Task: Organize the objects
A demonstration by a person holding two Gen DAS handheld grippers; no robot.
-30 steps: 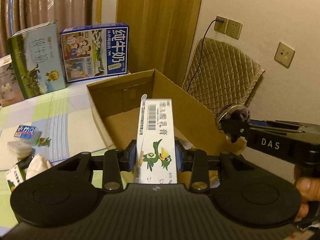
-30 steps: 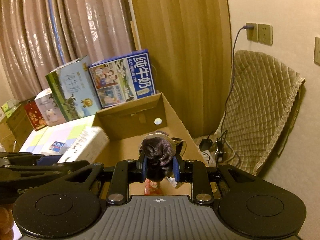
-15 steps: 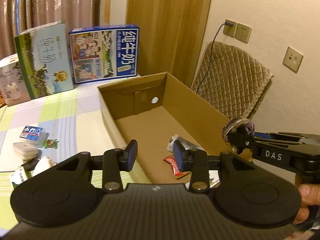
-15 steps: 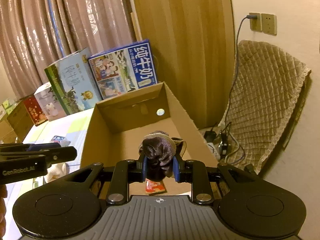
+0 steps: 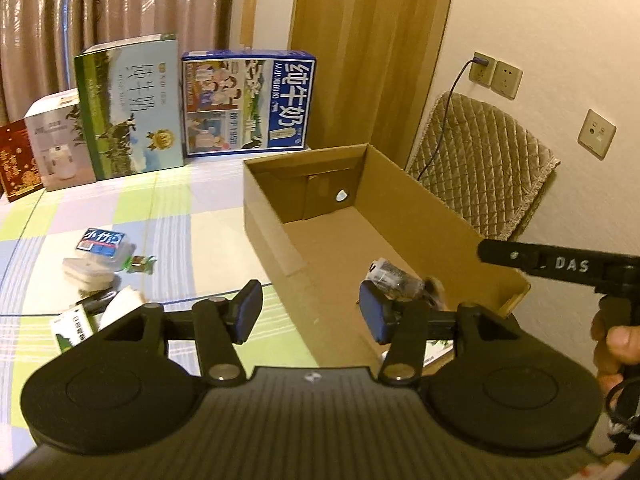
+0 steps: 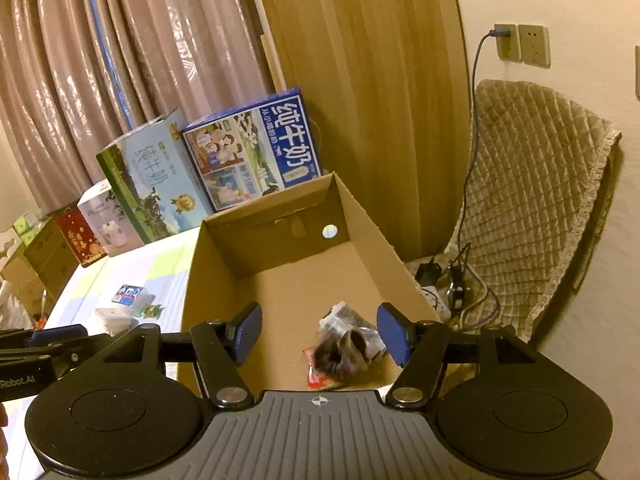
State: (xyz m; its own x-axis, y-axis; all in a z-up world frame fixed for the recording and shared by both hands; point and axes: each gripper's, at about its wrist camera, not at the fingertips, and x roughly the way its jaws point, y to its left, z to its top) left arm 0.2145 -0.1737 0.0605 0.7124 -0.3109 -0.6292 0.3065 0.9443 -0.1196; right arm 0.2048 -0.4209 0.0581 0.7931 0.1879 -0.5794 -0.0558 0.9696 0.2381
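Checked pastel cloth covers the surface (image 5: 192,236); curtains, a wood panel and a quilted chair cover (image 5: 484,184) sit behind. An open corrugated cardboard box (image 5: 404,208) stands at the surface's right edge. Left gripper (image 5: 310,312) is spread wide and empty, hovering over the box's near left wall. Right gripper (image 6: 320,334) is likewise spread and empty, above the box's near end. On the box floor lie a dark fuzzy bundle (image 6: 338,356), a crinkly clear-wrapped packet (image 6: 350,322) and a red foil sachet (image 6: 318,378). Drop-off step looks done. Loose small items (image 5: 100,264) lie on the cloth, left of the box: a blue-labelled packet, a flat white case, a green candy. Next move probably calls for swinging left to pinch one; the thin, flat ones need a low approach.
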